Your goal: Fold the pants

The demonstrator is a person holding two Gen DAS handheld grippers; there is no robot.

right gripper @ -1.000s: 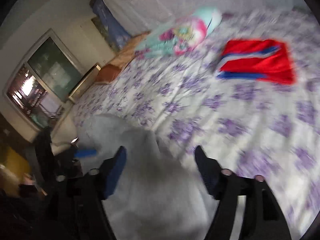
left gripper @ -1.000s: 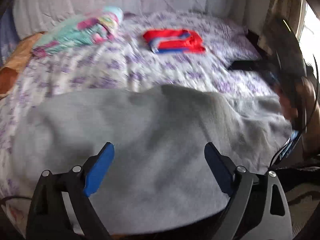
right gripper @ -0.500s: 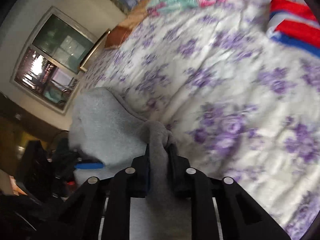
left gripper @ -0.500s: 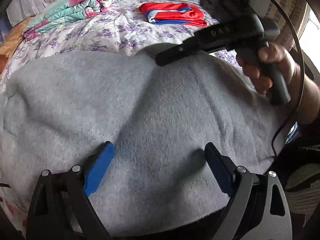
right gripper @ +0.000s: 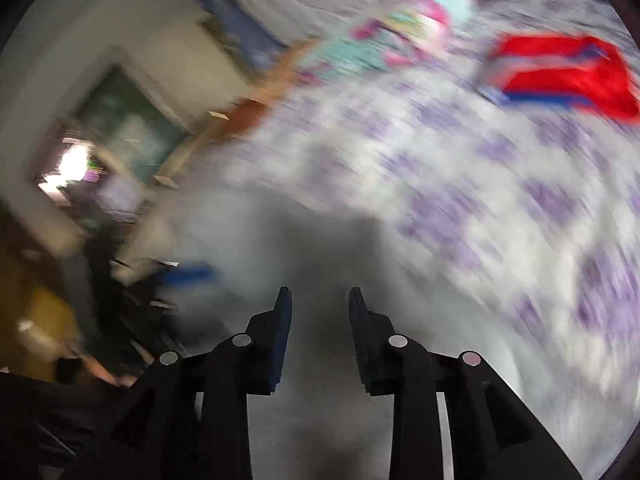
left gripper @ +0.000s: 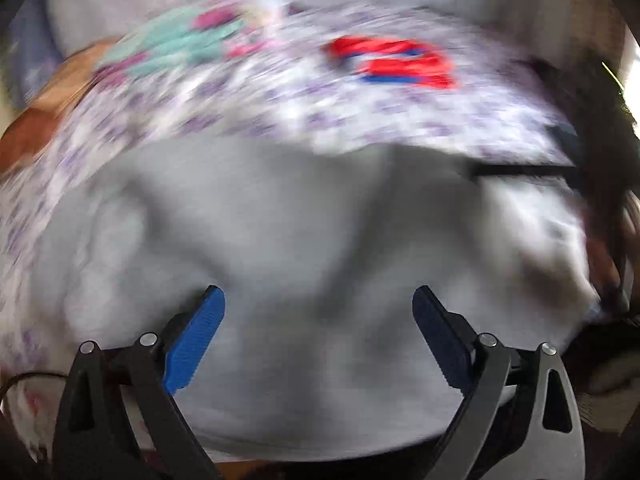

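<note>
**Grey fleece pants bunched on the flowered bedsheet**

Grey and fuzzy, the pants (left gripper: 304,248) lie in a rumpled heap on the bed, right under both my grippers, with soft ridges and dark hollows running across the cloth. Their far edge curves against the bedsheet (left gripper: 280,112), which is white with purple flowers. Both views are badly smeared, so finer seams or a waistband I cannot make out.

My left gripper (left gripper: 318,340) has its blue pads spread wide above the near part of the pants, nothing pinched between them. My right gripper (right gripper: 318,328) has its jaws narrow with a slim gap; they snapped shut and have just been opening a little. Grey cloth fills the space seen between the pads, but through the blur I cannot tell whether they press on it.

Beyond the pants, further up the bedsheet, sits a folded red garment with blue and white stripes (left gripper: 394,62). Left of that garment lies a rolled blanket in teal and pink (left gripper: 192,40). Off the bed's left side, past the pants, a dark framed window (right gripper: 128,128) is set in a pale wall.
</note>
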